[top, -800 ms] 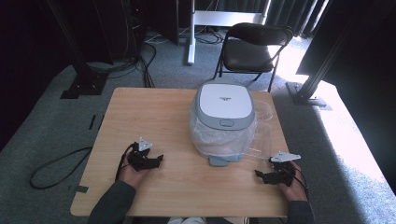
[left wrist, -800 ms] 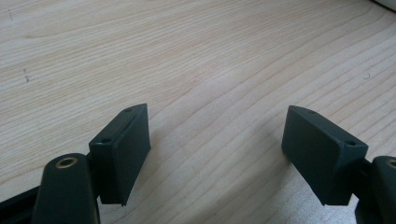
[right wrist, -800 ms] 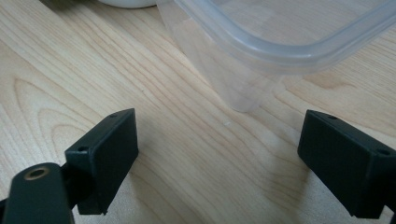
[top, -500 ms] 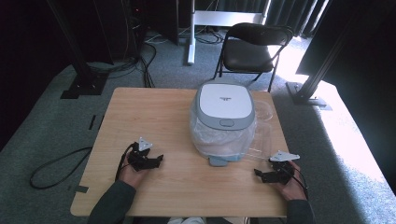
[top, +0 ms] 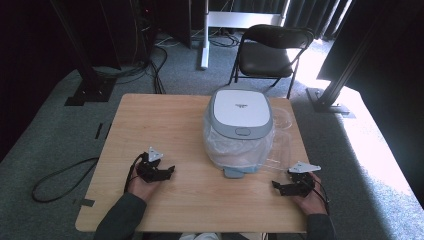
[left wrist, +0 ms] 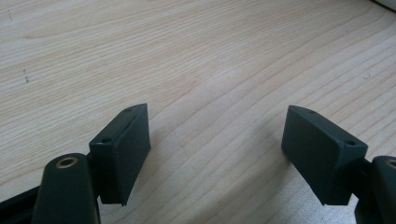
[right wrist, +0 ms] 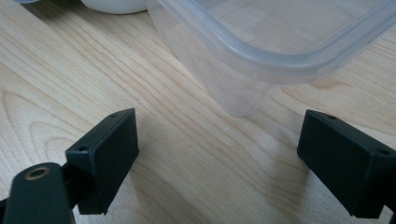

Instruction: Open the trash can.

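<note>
You had both grippers resting low on the table (top: 150,120) near its front edge, one toward each front corner. Your left gripper (top: 167,171) sat w/ jaws spread wide, nothing btwn them; in the left gripper view its jaws framed bare wood grain. Your right gripper (top: 276,186) was likewise released, jaws apart & empty, by the front right corner. In the right gripper view (right wrist: 217,154) a clear plastic container (right wrist: 261,51) stood just ahead of those jaws, its rounded corner closest, not touching either pad. From the high view that clear plastic container (top: 282,135) lay along the table's right edge, right beside the white-and-grey rice cooker (top: 240,125), which stood at mid-table toward the right, lid down, w/ clear plastic wrap round its body. A black folding chair (top: 267,52) stood on the floor beyond the table's far edge.
</note>
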